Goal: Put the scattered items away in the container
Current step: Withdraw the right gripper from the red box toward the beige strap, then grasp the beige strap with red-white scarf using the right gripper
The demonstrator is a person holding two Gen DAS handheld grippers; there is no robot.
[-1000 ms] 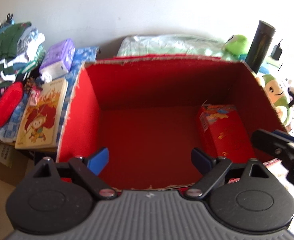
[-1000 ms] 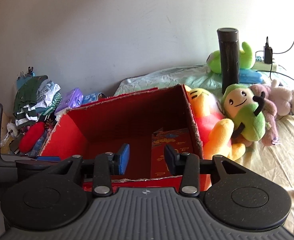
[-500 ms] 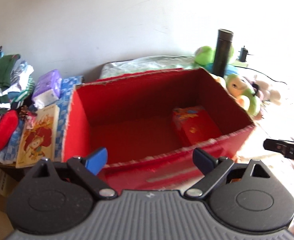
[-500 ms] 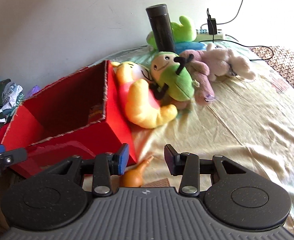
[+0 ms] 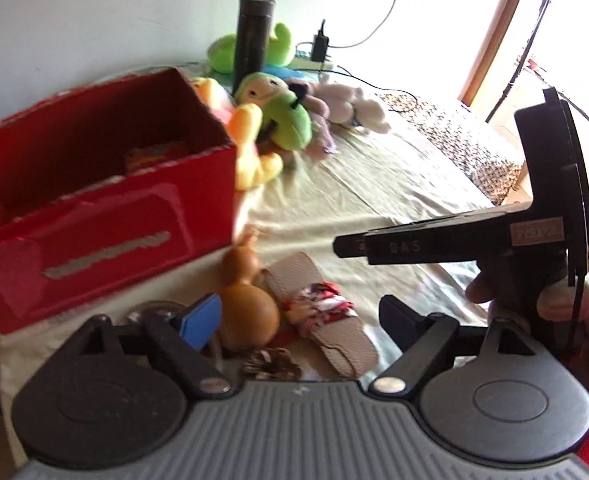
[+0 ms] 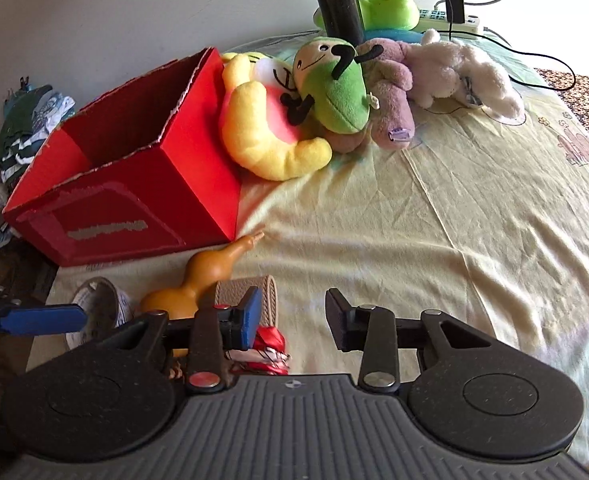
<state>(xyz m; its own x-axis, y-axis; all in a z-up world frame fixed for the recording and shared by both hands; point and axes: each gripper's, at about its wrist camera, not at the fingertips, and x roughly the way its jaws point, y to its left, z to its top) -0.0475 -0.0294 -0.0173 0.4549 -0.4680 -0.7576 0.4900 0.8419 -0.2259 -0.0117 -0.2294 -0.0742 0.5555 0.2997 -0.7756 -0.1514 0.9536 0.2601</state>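
1. Step in hand: approach to a scattered item. The left gripper [image 5: 298, 316] frames the glossy tan gourd-shaped ornament [image 5: 248, 300] loosely, jaws closing, pads not yet pressing; the right gripper [image 6: 292, 320] is narrowing on nothing.
2. Next move, as judged: seat the left pads on the gourd's lower bulb, then lift it into the open red cardboard box [image 6: 142, 200].
3. Gourd: smooth, double-bulbed with a thin curved stem; it lies on the pale yellow bedsheet [image 6: 434, 220], just before the box and beside a beige woven strap [image 5: 318, 312].
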